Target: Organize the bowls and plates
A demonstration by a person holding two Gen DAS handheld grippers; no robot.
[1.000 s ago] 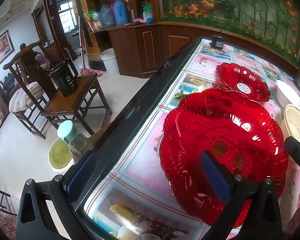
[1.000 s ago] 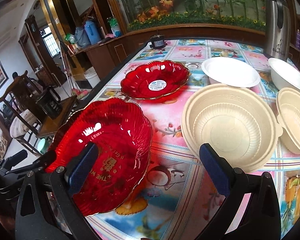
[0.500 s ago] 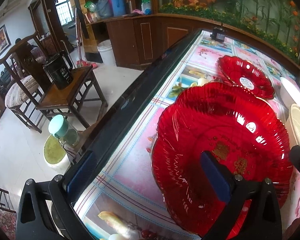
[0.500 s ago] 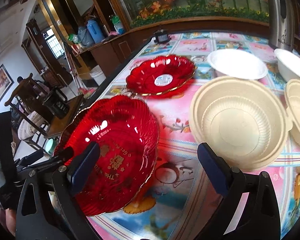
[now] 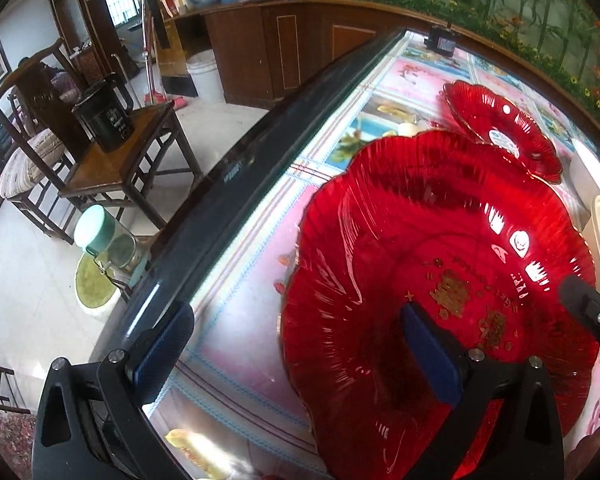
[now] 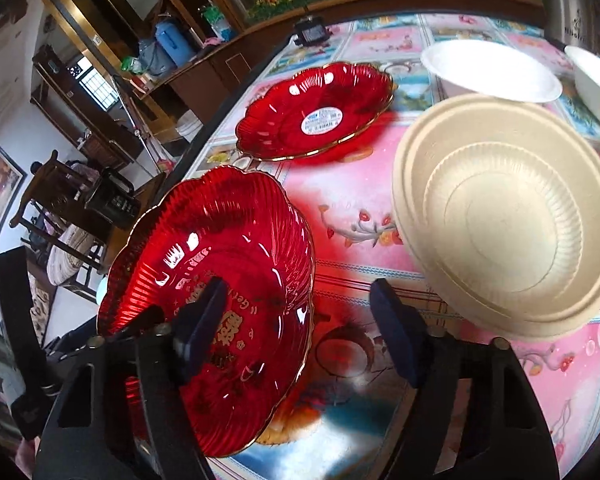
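A large red ribbed plate [image 5: 432, 264] with gold lettering is tilted, its left side raised off the table; it also shows in the right wrist view [image 6: 228, 280]. My left gripper [image 5: 300, 352] is open, its right finger over the plate's inside and its left finger out past the table edge. My right gripper [image 6: 296, 328] is open, its left finger over the plate's near part. A smaller red plate [image 6: 316, 112] with a white sticker lies further back. A beige bowl [image 6: 504, 220] sits to the right, with white bowls [image 6: 492, 72] behind it.
The table [image 6: 356, 208] has a colourful printed cloth and a dark edge [image 5: 228, 184] on the left. Beyond the edge stand a wooden chair [image 5: 116, 160] with a black container, and a jar on the floor. A small black object [image 6: 310, 30] sits at the table's far end.
The large red plate has tilted up further and shifted nearer both grippers. The right gripper's jaws have narrowed and moved left over the plate. The left gripper has advanced over it.
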